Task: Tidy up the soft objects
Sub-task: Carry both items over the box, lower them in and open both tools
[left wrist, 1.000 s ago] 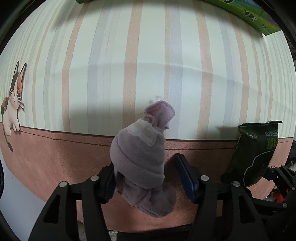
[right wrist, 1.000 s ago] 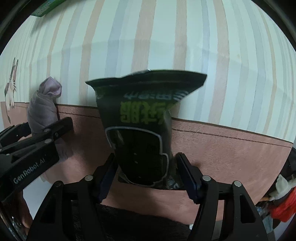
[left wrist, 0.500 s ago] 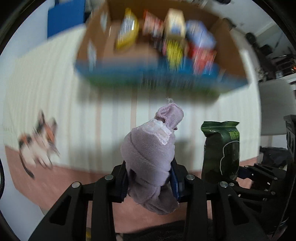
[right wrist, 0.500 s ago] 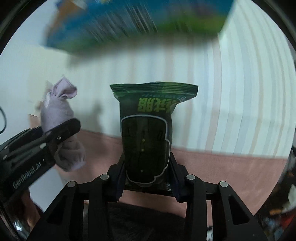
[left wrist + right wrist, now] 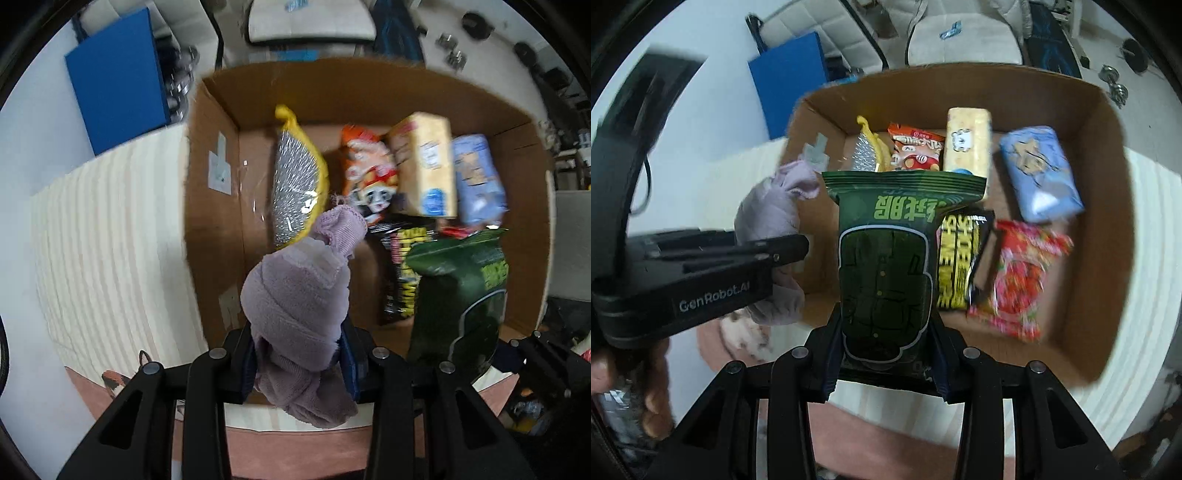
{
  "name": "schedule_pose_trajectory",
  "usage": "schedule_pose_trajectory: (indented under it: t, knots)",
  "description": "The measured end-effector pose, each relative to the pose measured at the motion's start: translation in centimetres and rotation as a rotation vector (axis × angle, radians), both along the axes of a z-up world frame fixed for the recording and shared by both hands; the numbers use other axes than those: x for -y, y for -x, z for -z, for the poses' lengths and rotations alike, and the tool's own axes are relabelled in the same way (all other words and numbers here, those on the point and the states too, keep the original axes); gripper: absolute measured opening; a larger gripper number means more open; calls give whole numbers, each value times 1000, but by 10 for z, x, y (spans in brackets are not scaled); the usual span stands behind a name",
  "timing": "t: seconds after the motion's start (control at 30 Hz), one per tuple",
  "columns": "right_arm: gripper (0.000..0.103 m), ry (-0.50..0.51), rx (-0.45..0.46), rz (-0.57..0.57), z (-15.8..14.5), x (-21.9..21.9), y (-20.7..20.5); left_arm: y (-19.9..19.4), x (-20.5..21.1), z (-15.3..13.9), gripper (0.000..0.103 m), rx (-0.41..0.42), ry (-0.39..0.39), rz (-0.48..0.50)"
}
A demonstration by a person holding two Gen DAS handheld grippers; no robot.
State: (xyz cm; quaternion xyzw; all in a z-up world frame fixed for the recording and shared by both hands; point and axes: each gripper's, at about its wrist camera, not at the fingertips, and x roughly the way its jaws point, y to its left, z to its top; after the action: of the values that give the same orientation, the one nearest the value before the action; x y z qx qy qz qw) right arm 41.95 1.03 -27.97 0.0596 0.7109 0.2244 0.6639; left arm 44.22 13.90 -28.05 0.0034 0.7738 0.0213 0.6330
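My left gripper (image 5: 297, 363) is shut on a rolled mauve sock (image 5: 299, 306), held above the near left part of an open cardboard box (image 5: 210, 206). My right gripper (image 5: 884, 365) is shut on a dark green snack bag (image 5: 886, 266), held upright over the box's near edge (image 5: 1108, 258). The sock also shows in the right wrist view (image 5: 768, 221), to the left of the bag, and the green bag shows in the left wrist view (image 5: 461, 295) at the right.
The box holds several packets: a yellow-edged silver pouch (image 5: 295, 184), an orange snack bag (image 5: 916, 151), a cream pack (image 5: 967, 140), a pale blue pack (image 5: 1039, 177), a black-yellow bag (image 5: 960, 262), a red bag (image 5: 1023, 280). A blue board (image 5: 118, 77) stands behind on the left.
Both grippers have lifted and swung from the striped cloth toward the box, which now fills both views from above. Each keeps its hold on its item.
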Motion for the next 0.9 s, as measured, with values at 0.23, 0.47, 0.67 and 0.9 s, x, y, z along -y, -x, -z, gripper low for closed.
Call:
schedule_pose_trajectory:
  t: [0.23,0.47,0.67,0.9]
  knots:
    - [43,18,-89,-43,55,-36,-4,-7,-2,57,37,-180,16,40]
    - [68,31,-125,3,75,-32,-14,-2,-10,70,45,-204,19,-12]
    - [67,69,-111,24,70,-17,-19,0,-21,62,46,-169,3,-30]
    - [67,147,-52,32,39,2,-9,15,-11,28,87,-65,21,-41]
